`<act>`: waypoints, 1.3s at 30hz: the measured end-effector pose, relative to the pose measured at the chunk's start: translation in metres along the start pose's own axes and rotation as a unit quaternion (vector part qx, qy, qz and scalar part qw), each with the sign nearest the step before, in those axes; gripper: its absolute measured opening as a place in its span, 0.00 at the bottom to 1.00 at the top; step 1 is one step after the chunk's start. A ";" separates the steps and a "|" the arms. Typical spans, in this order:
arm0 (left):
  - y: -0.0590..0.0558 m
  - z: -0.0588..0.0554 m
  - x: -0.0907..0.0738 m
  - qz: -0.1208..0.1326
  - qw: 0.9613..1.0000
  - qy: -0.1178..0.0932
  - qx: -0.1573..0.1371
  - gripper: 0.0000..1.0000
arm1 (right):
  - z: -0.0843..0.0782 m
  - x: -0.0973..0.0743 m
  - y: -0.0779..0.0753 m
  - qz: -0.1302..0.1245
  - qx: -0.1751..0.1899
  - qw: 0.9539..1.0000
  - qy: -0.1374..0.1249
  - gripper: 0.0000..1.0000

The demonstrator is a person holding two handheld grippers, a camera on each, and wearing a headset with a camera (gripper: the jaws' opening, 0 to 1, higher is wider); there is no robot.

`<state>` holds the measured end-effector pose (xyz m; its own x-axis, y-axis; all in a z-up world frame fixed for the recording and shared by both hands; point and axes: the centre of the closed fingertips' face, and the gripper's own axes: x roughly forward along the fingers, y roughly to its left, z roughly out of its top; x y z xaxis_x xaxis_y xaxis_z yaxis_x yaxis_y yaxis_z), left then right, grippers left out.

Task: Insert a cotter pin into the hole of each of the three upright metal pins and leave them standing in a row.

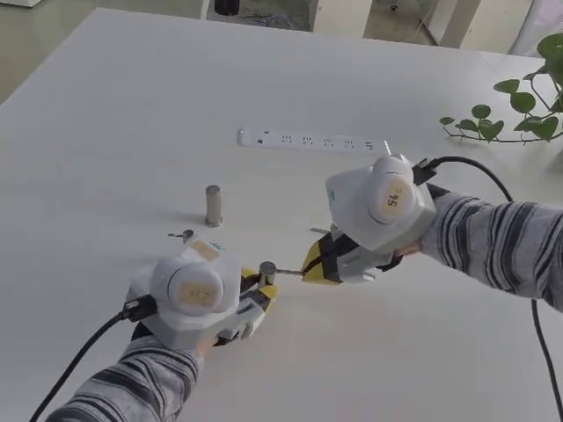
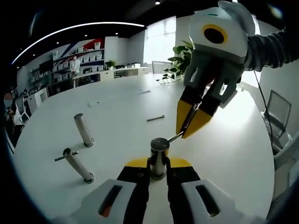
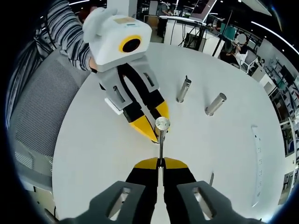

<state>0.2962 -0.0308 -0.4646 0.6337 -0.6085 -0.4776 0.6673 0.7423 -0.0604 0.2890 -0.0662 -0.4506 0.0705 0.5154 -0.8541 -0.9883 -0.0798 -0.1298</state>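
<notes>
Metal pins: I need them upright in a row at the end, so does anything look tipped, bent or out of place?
Nothing stands out. The bare pin and the cottered pin stand upright, the left gripper holds the third pin upright, and a spare cotter pin lies flat.

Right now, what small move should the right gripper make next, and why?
Probably ease the right gripper forward to push the cotter pin in: its tip meets the top of the metal pin, which the left gripper clamps upright.
</notes>
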 end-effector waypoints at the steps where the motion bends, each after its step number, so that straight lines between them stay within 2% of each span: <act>1: 0.000 0.000 0.000 -0.003 1.000 0.000 0.002 0.10 | 0.001 0.000 0.000 0.000 -0.002 1.000 0.000 0.00; 6: -0.002 0.001 -0.001 -0.019 1.000 0.000 0.015 0.10 | 0.004 -0.002 0.001 0.008 -0.003 1.000 -0.006 0.00; 10: -0.002 0.000 0.000 -0.021 0.999 0.001 0.024 0.10 | 0.010 -0.004 0.002 0.015 0.006 1.000 -0.012 0.00; 14: -0.003 -0.001 0.001 -0.021 1.000 0.000 0.022 0.10 | 0.013 -0.001 0.000 0.014 0.006 1.000 -0.011 0.00; 18: -0.003 -0.001 0.001 -0.016 1.000 0.002 0.018 0.10 | 0.020 0.004 0.000 0.011 0.022 1.000 -0.017 0.00; 21: -0.003 -0.002 0.002 -0.008 1.000 0.003 0.002 0.10 | 0.023 0.007 0.000 0.010 0.032 0.999 -0.014 0.00; 24: -0.003 -0.003 0.002 0.001 1.000 0.005 -0.006 0.10 | 0.025 0.008 0.001 0.009 0.060 0.998 -0.010 0.00; 28: -0.003 -0.004 0.002 0.017 1.000 0.007 -0.013 0.10 | 0.025 0.007 0.002 0.007 0.073 0.997 -0.009 0.00; 31: -0.002 -0.005 0.001 0.026 0.999 0.006 -0.032 0.11 | 0.025 0.008 0.003 0.006 0.121 0.993 -0.013 0.00; 35: -0.002 -0.006 0.002 0.032 0.999 0.005 -0.040 0.11 | 0.025 0.008 0.003 0.000 0.097 0.995 -0.013 0.00; 39: -0.001 -0.006 0.002 0.035 0.999 0.006 -0.035 0.10 | 0.028 0.009 0.001 -0.010 0.084 0.996 -0.026 0.00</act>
<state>0.2947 -0.0314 -0.4711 0.6731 -0.5516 -0.4926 0.5921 0.8011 -0.0878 0.2847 -0.0377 -0.4442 0.0872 0.5598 -0.8241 -0.9958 0.0719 -0.0566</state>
